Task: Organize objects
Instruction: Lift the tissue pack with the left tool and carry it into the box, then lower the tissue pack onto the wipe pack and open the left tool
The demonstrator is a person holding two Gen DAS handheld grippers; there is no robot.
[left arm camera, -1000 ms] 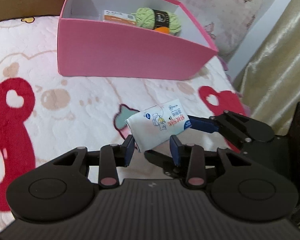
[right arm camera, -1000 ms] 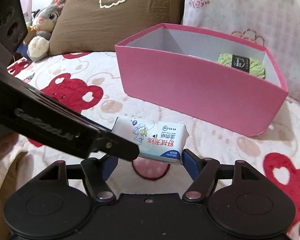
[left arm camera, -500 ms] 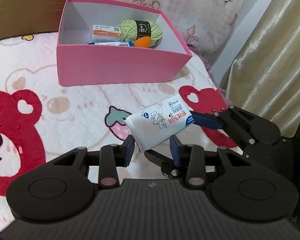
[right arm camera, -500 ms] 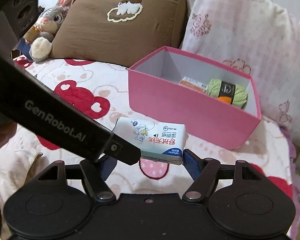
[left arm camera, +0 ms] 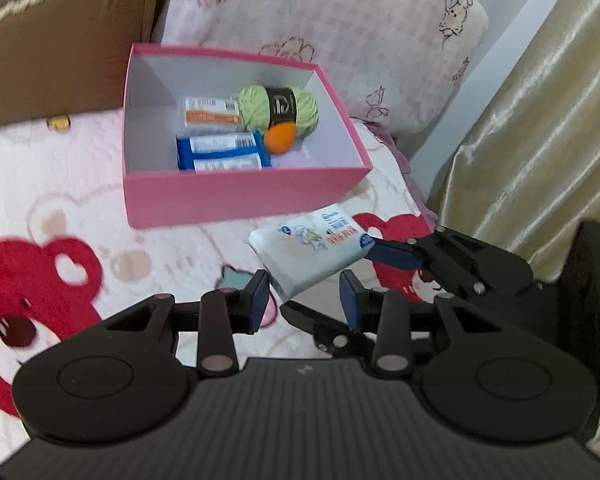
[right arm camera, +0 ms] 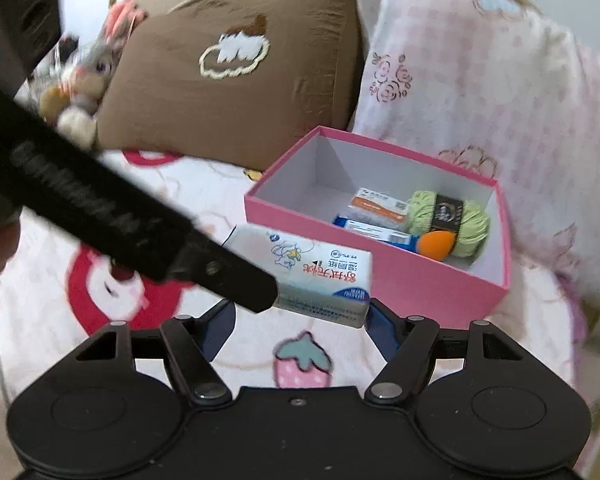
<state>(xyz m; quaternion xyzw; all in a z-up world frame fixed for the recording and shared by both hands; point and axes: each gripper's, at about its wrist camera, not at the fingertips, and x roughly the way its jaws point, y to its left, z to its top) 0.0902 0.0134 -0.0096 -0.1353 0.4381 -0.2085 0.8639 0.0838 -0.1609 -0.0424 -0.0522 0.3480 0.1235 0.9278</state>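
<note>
Your left gripper [left arm camera: 304, 300] pinches one narrow end of the soft, glossy wet-wipes pack [left arm camera: 312, 254], held above the quilted bear-print blanket [left arm camera: 52, 184]. Its long axis runs across to your right gripper [right arm camera: 300, 316], whose jaws are closing around the far end. Beyond stands the rigid pink cardboard box [left arm camera: 236, 196], holding flat packets, a fuzzy green yarn ball [left arm camera: 278, 110] and a smooth orange egg shape.
</note>
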